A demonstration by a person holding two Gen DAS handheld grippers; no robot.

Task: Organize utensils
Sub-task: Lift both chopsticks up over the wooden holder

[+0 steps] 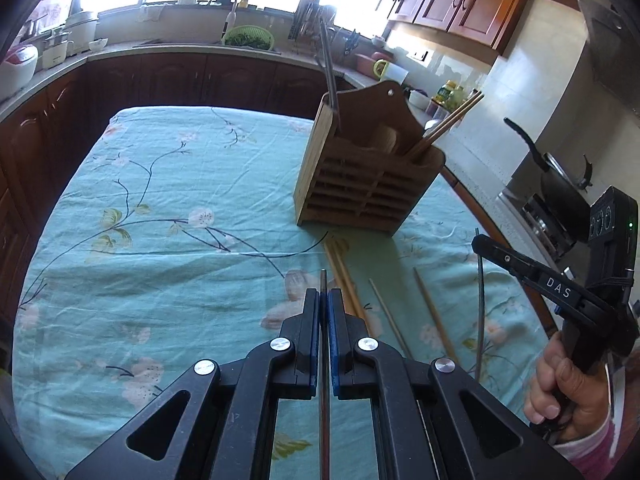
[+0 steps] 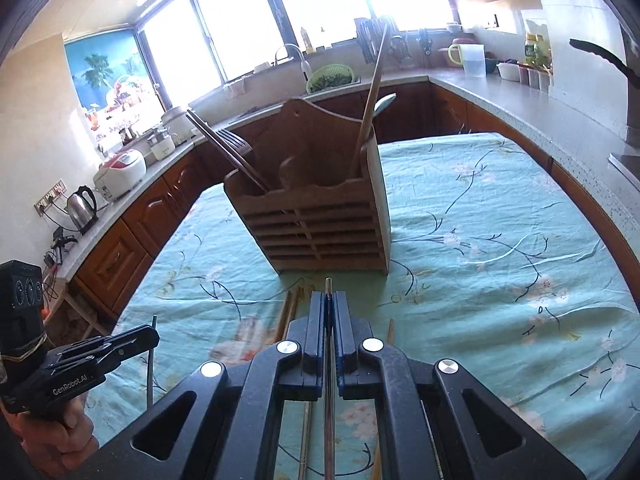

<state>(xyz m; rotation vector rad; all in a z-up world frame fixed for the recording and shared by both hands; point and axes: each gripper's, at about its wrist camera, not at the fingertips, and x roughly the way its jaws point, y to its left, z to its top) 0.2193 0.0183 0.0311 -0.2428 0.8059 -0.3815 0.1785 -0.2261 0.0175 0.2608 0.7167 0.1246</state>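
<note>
A slatted wooden utensil holder (image 1: 368,168) (image 2: 320,216) stands on the teal floral tablecloth (image 1: 160,220). Dark utensils lean in one end compartment and wooden chopsticks (image 1: 452,120) in the other. My left gripper (image 1: 324,294) is shut on a thin metal chopstick (image 1: 323,280) lifted off the cloth, in front of the holder. My right gripper (image 2: 329,296) is shut on a second metal chopstick (image 2: 328,284). Each gripper also shows at the other view's edge, right gripper (image 1: 478,242) and left gripper (image 2: 154,332), with its rod hanging below. Several wooden chopsticks (image 1: 348,280) (image 2: 290,308) lie loose on the cloth between them.
Kitchen counters wrap around the table. A black wok (image 1: 560,176) sits on the stove at the right. A kettle (image 2: 82,204) and rice cooker (image 2: 120,172) stand on the left counter. A green colander (image 1: 248,38) is by the sink.
</note>
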